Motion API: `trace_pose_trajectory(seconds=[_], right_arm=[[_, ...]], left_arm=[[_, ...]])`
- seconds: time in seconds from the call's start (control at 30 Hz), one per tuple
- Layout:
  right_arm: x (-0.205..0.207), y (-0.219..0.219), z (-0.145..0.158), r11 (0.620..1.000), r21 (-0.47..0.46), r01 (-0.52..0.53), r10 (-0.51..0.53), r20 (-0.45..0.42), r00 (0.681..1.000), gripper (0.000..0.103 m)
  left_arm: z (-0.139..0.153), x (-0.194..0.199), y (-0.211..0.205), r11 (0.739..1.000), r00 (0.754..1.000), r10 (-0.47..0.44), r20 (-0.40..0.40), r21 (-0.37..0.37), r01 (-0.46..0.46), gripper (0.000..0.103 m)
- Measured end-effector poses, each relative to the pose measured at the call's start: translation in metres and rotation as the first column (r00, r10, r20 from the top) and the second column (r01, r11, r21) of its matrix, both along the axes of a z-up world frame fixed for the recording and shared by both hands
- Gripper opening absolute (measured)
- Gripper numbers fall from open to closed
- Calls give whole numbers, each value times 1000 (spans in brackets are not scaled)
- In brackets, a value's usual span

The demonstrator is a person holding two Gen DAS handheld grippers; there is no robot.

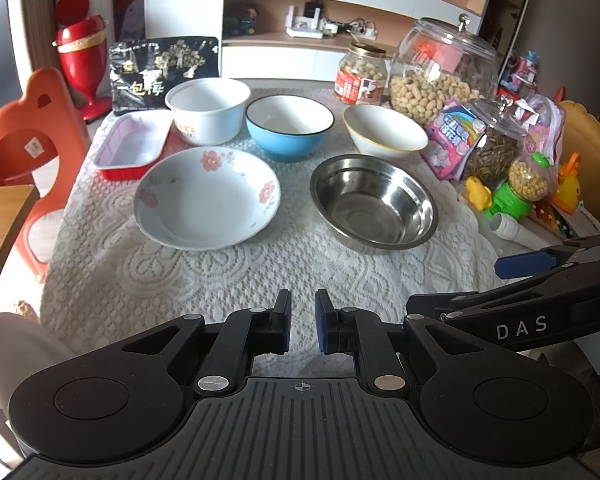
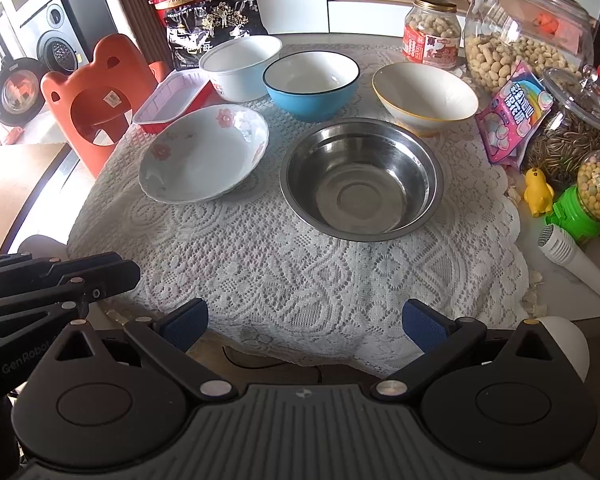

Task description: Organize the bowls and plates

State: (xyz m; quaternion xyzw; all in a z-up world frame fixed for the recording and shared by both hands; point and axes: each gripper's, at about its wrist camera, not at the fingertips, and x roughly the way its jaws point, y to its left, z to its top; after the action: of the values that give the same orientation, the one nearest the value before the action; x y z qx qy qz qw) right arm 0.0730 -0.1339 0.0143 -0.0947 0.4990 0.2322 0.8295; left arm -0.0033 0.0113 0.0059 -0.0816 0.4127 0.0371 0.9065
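On the lace tablecloth stand a white flowered plate (image 1: 208, 198) (image 2: 202, 152), a steel bowl (image 1: 374, 202) (image 2: 362, 178), a blue bowl (image 1: 289, 126) (image 2: 311, 82), a white bowl with a yellow rim (image 1: 385, 130) (image 2: 424, 96), a white tub bowl (image 1: 208, 110) (image 2: 240, 66) and a red rectangular tray (image 1: 134, 146) (image 2: 172, 100). My left gripper (image 1: 303, 326) hovers over the near cloth, its fingers nearly together with a narrow gap and nothing between them. My right gripper (image 2: 305, 326) is open wide and empty at the table's near edge.
Snack jars (image 1: 440, 68), a pink candy bag (image 1: 452, 138), toys and a white microphone (image 2: 576, 262) crowd the right side. A black snack bag (image 1: 164, 68) stands at the back left. An orange child's chair (image 1: 24, 152) stands left of the table.
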Motion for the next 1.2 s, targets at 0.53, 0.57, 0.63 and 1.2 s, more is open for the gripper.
trace_pose_trajectory(seconds=[0.53,0.57,0.63,1.2], right_arm=[[0,-1,0,1000,4,5,-5,-6,1000,103],[0,-1,0,1000,4,5,-5,-6,1000,103],[0,-1,0,1000,4,5,-5,-6,1000,103],[0,-1,0,1000,4,7,-7,-6,1000,103]], left_arm=[[-3,-1,-3,1000,1000,0,-3,-3,0,15],[-3,-2,-3,1000,1000,1,-4,-3,-1,15],[-5,-1,-3,1000,1000,1,-6,-5,-1,15],[-5,-1,-2,1000,1000,0,-6,-5,-1,15]])
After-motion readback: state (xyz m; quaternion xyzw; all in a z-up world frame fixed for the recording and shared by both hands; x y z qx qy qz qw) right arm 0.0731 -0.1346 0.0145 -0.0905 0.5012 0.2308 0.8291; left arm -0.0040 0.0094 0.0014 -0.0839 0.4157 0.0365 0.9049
